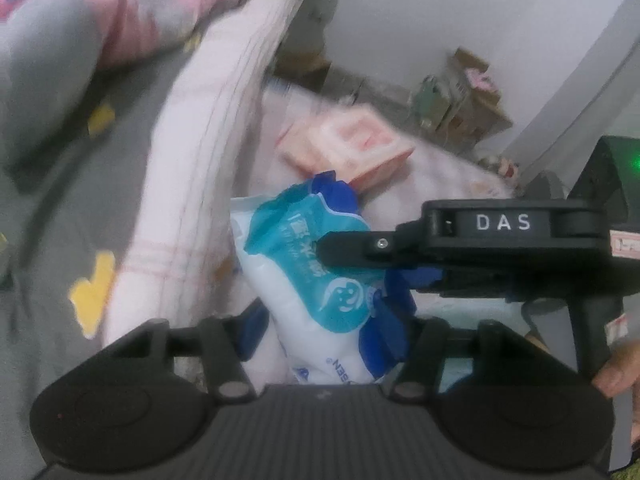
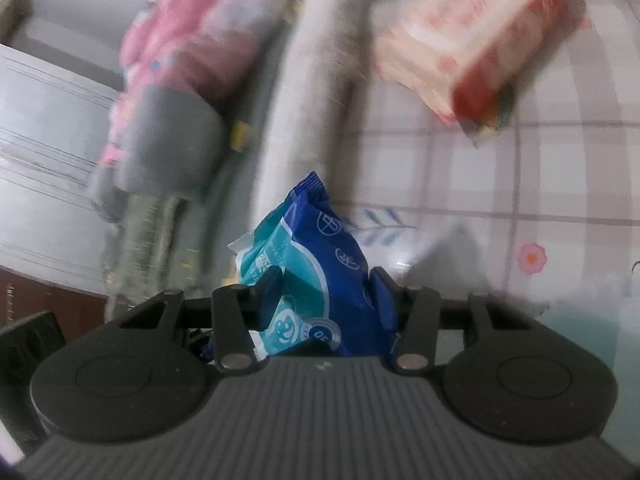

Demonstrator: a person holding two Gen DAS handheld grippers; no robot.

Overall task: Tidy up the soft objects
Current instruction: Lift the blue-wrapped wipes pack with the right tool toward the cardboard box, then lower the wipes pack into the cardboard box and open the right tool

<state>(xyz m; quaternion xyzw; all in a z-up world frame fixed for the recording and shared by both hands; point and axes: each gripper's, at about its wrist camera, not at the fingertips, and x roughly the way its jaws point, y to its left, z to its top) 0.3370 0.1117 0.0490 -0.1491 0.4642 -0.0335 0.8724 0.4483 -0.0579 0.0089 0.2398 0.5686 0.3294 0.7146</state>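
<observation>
In the left wrist view the left hand-held gripper [image 1: 326,334] holds the blue-and-teal wipes pack [image 1: 316,268] between its fingers above the bed [image 1: 448,184]; the right hand-held gripper [image 1: 340,250] pinches it from the side; in the right wrist view that gripper's fingers [image 2: 269,292] clamp the pack, a pink tissue pack [image 2: 468,36] lying beyond.

Soft, even indoor light fills both views, with no hard shadows and no visible lamp. Heavy motion blur smears the backgrounds: the pink bedding [image 1: 132,12] and the pink packet [image 2: 472,36] are streaked, worst in the right wrist view. The blue wipes pack [image 2: 320,272] close to the lens stays fairly sharp. A small glare patch sits on the checked sheet [image 2: 404,260], and 1 green indicator light [image 1: 636,164] glows at the right edge. Fisheye distortion bends lines outward, and the corners fall to black
</observation>
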